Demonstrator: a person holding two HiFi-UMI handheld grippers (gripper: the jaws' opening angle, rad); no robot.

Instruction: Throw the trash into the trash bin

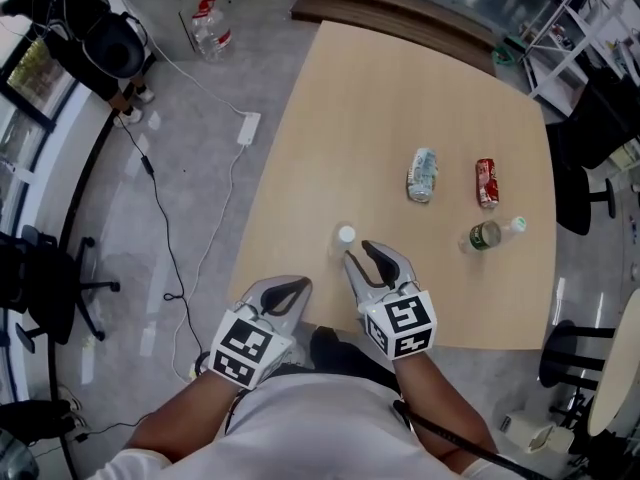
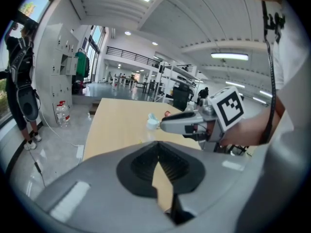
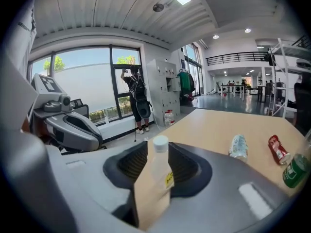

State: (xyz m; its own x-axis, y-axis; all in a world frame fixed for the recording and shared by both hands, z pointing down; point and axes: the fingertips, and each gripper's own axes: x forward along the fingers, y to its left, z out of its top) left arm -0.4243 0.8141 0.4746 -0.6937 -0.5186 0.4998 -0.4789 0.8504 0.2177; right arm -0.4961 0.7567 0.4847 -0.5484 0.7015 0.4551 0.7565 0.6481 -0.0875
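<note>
A small clear bottle with a white cap (image 1: 346, 236) stands upright near the front of the wooden table (image 1: 400, 88). My right gripper (image 1: 357, 251) is open around it; in the right gripper view the bottle (image 3: 159, 166) stands between the jaws with a gap on each side. Farther right on the table lie a crushed clear bottle (image 1: 422, 175), a red can (image 1: 487, 182) and a green bottle (image 1: 485, 235). My left gripper (image 1: 292, 286) hovers at the table's front edge, left of the right one, its jaws shut and empty (image 2: 156, 147).
A large water jug (image 1: 210, 28) stands on the floor beyond the table's left corner. A white power strip (image 1: 248, 128) and cables lie on the floor at left. Office chairs stand at left (image 1: 50, 278) and right (image 1: 590, 188). A person (image 3: 136, 101) stands by the window.
</note>
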